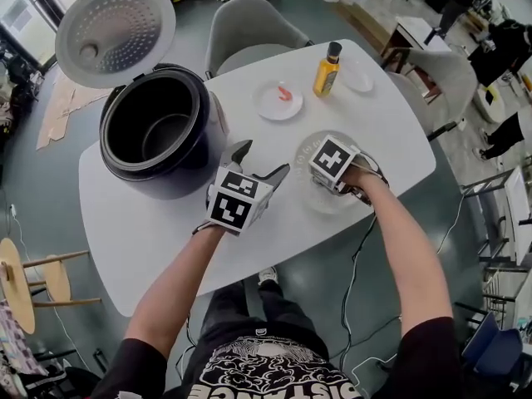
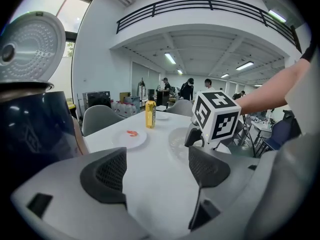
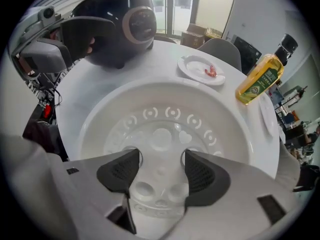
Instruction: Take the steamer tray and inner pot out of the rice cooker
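The white steamer tray (image 1: 319, 199) rests on the white table, right of the cooker. My right gripper (image 1: 337, 169) points straight down into it. In the right gripper view the tray (image 3: 165, 109) fills the picture, and the right gripper (image 3: 162, 171) has its pad tips at two round openings in the tray's floor, closed on the piece between them. The dark inner pot (image 1: 162, 131) sits inside the black rice cooker (image 1: 166, 185), whose lid (image 1: 115, 32) stands up. My left gripper (image 1: 259, 163) (image 2: 157, 171) hangs open and empty just right of the cooker (image 2: 35, 134).
A small plate (image 1: 278, 100) with a red scrap lies beyond the grippers, with a yellow oil bottle (image 1: 327, 69) and a second plate (image 1: 357, 77) further back. A grey chair (image 1: 249, 32) stands behind the table. The table's near edge (image 1: 274, 252) is close to my body.
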The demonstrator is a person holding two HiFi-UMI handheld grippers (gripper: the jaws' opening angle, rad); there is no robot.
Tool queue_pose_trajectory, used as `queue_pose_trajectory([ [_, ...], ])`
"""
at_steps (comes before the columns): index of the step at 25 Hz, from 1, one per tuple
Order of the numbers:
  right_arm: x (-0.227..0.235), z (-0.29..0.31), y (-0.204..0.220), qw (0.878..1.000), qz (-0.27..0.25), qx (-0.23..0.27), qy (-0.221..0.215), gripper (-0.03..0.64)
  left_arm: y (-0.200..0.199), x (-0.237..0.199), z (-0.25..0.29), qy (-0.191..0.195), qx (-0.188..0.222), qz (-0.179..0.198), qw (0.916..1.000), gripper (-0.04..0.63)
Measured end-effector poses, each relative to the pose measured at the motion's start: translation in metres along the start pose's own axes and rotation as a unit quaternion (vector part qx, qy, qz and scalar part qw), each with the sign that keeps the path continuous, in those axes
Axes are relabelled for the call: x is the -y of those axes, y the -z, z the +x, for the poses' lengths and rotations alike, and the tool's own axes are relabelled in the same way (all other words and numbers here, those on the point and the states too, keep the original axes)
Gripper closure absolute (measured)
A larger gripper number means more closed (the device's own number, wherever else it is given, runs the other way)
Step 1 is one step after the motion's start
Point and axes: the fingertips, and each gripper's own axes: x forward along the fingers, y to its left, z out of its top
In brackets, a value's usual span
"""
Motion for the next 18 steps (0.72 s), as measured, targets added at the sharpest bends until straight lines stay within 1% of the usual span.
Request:
queue_pose_trajectory([
  [3,-0.001,0.011,-0.004,1.0,0.003,0.002,-0.006,0.316,0.001,-0.01,-0.001,-0.005,0.003,-0.003,1.0,0.218],
  [6,0.01,0.017,-0.009,1.0,-0.01,0.012,0.006,0.314,0.0,-0.017,-0.004,-0.01,0.007,-0.006,0.9999,0.218],
  [9,-0.002,0.011,-0.001,1.0,0.009,0.004,-0.018,0.313,-0.003,-0.014,-0.007,-0.013,0.005,-0.004,0.9999,0.218],
  [10,-0.004,0.011,0.001,1.0,0.01,0.003,-0.019,0.31,-0.003,-0.014,-0.007,-0.013,0.005,-0.004,0.9999,0.218],
  [13,-0.003,0.011,-0.004,1.0,-0.006,0.01,-0.012,0.288,-0.007,-0.02,-0.011,-0.019,0.009,-0.002,0.9998,0.218],
  [16,0.007,-0.008,-0.004,0.999,-0.019,0.013,0.025,0.288,-0.017,-0.017,-0.023,-0.024,0.014,-0.001,0.9996,0.218],
  [17,0.007,-0.016,-0.003,0.999,-0.02,0.016,0.029,0.288,-0.022,-0.014,-0.027,-0.026,0.018,0.001,0.9995,0.218],
  [18,0.004,-0.024,-0.004,0.999,-0.018,0.023,0.022,0.288,-0.028,-0.012,-0.031,-0.029,0.021,0.004,0.9994,0.218],
])
